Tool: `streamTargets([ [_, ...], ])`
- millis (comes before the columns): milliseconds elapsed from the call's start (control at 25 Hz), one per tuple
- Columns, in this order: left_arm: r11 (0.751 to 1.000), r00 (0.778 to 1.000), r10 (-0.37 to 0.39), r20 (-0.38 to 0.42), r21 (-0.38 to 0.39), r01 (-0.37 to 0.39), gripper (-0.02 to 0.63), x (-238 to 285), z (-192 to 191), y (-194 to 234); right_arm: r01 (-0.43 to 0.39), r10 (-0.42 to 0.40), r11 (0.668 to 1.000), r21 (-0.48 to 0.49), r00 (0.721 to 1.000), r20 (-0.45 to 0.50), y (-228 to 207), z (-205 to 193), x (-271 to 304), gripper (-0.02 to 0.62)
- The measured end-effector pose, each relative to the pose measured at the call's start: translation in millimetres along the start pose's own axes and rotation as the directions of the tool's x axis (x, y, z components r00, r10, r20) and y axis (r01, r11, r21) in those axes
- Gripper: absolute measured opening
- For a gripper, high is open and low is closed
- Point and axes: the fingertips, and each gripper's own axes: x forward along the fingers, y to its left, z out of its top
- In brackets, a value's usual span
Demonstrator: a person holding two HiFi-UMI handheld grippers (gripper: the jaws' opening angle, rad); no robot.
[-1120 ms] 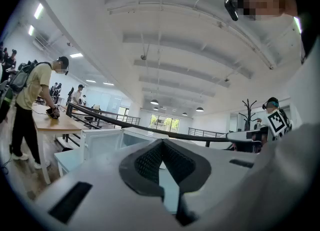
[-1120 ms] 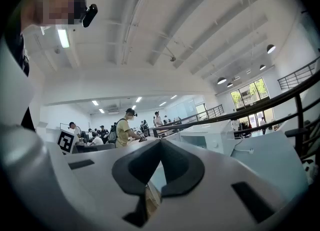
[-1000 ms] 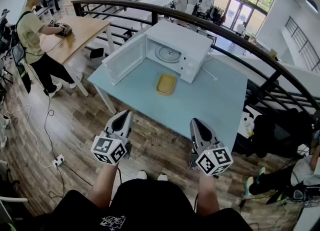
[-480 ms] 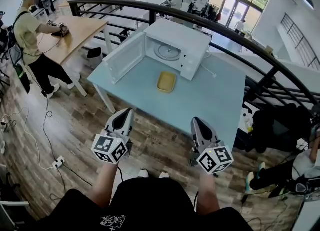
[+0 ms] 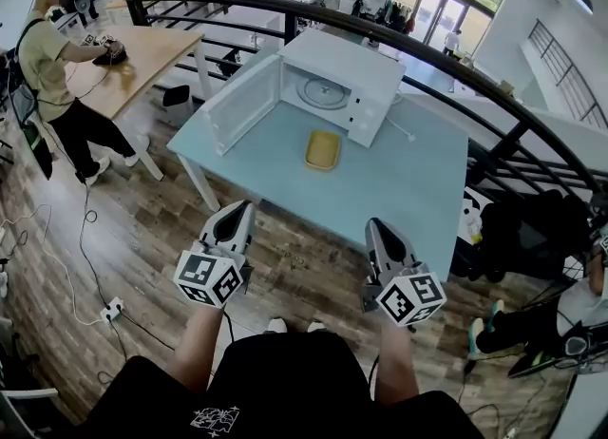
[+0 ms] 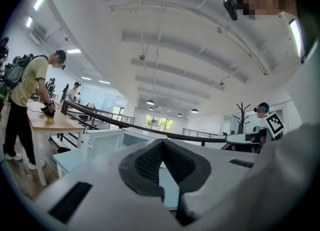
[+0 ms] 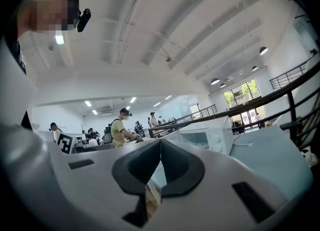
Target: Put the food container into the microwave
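Note:
A yellow food container (image 5: 322,149) lies on the pale blue table (image 5: 408,190), just in front of the white microwave (image 5: 353,74). The microwave's door (image 5: 241,104) hangs open to the left, showing the glass turntable (image 5: 325,92) inside. My left gripper (image 5: 236,214) and right gripper (image 5: 379,231) are held low over the wooden floor, short of the table's near edge. Both are shut with nothing between the jaws. The left gripper view shows its shut pads (image 6: 162,161) with the microwave (image 6: 107,141) beyond; the right gripper view shows the microwave (image 7: 210,135) past its shut pads (image 7: 160,167).
A dark curved railing (image 5: 456,71) runs behind the table. A wooden desk (image 5: 133,62) with a person (image 5: 52,57) working at it stands at the far left. Cables and a power strip (image 5: 111,306) lie on the floor at left; bags and a seated person (image 5: 570,333) are at right.
The table and microwave have shifted slightly nearer and to the right in the head view. Both grippers stay shut and keep their places.

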Motion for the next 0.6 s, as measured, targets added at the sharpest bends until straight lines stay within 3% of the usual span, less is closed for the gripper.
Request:
streamTargets([
  [600,1.000,1.000,-0.007,-0.004,-0.028,0.007,0.008,-10,-8,40,0.001,-0.001,1.000,-0.018,1.000,-0.016,27,-10,30,0.006],
])
